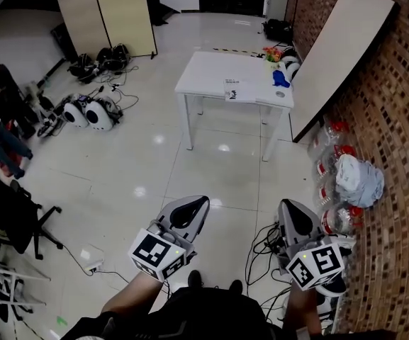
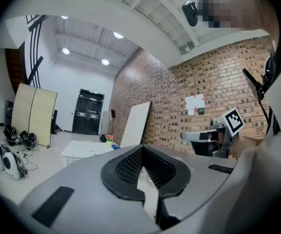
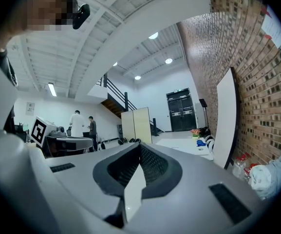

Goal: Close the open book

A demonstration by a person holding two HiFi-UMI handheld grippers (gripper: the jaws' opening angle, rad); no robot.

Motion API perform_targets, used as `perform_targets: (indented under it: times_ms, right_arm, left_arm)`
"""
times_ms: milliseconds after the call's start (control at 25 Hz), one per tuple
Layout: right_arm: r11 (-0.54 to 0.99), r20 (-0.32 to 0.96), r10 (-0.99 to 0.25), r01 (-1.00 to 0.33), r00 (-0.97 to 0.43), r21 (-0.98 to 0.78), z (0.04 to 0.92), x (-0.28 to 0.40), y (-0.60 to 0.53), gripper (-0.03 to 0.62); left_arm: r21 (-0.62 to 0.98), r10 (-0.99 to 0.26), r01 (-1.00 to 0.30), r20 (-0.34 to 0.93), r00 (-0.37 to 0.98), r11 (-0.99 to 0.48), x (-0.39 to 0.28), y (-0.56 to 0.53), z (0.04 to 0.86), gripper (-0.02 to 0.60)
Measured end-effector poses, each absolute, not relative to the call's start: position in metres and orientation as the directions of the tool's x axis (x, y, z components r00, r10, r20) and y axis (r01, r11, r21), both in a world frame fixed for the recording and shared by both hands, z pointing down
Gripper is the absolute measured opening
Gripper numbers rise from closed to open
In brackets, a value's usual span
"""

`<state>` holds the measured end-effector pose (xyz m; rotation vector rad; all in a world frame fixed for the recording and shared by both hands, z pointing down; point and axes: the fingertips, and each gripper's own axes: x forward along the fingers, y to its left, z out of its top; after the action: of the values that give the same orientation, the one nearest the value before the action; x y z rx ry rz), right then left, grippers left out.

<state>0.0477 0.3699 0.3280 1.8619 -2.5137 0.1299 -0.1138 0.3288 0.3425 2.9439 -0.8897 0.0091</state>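
The open book (image 1: 249, 91) lies flat, white pages up, near the front edge of a white table (image 1: 208, 73) far ahead across the room. My left gripper (image 1: 196, 204) and right gripper (image 1: 293, 209) are held level over the floor, side by side, well short of the table. Both have their jaws together with nothing between them. The left gripper view looks past its shut tips (image 2: 141, 148) to the table (image 2: 82, 149) in the distance. In the right gripper view the table (image 3: 181, 143) shows beyond the shut tips (image 3: 140, 145). The book is too small to make out in either gripper view.
A blue object (image 1: 281, 78) and flowers (image 1: 271, 53) sit on the table's right end. A white board (image 1: 340, 52) leans on the brick wall, with bottles and a bag (image 1: 356, 179) below it. Cables (image 1: 262, 245) lie by my feet. Left: folding screen (image 1: 108, 16), gear (image 1: 89, 113), a person (image 1: 2, 83).
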Motion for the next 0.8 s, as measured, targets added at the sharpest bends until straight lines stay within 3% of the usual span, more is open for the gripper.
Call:
perform_targets:
  times_ms: [800]
  right_arm:
    - [0.349,0.036,-0.936,-0.937,-0.350,-0.032,0.320,0.059,0.400,0.000]
  left_arm:
    - [0.033,-0.579,-0.579,0.013,0.816,-0.815,-0.092,0.369,0.327,-0.005]
